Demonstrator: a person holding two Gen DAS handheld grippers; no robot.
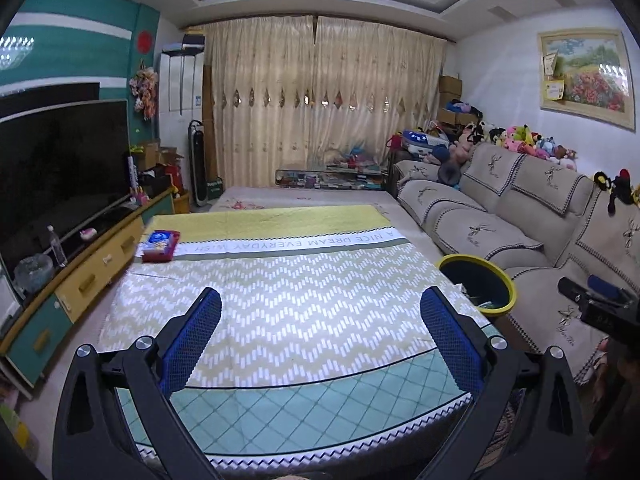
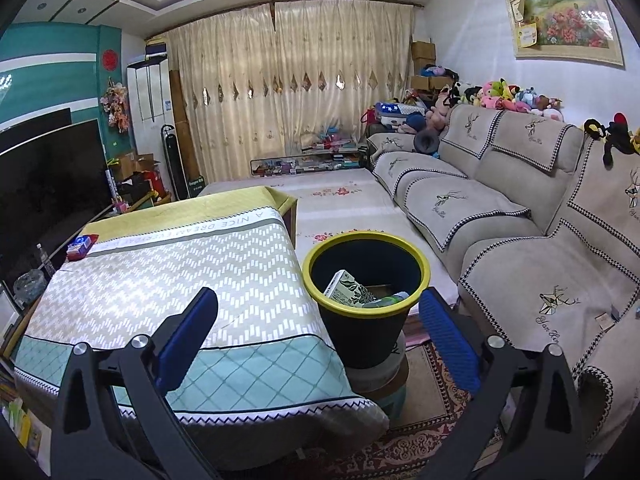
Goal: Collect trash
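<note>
A dark bin with a yellow rim (image 2: 366, 300) stands on a stool beside the cloth-covered table (image 2: 168, 280); it holds a patterned box (image 2: 346, 286) and a green bottle (image 2: 390, 300). The bin also shows in the left wrist view (image 1: 478, 284). A red and blue packet (image 1: 160, 245) lies at the table's far left; it also shows in the right wrist view (image 2: 82, 246). My left gripper (image 1: 320, 308) is open and empty above the table (image 1: 304, 300). My right gripper (image 2: 318, 308) is open and empty, just in front of the bin.
A beige sofa (image 2: 520, 216) with plush toys runs along the right. A TV (image 1: 60, 168) on a low cabinet (image 1: 96, 268) stands at the left, with a water bottle (image 1: 57, 246) on it. A patterned rug (image 2: 432, 412) lies under the stool. Curtains hang at the back.
</note>
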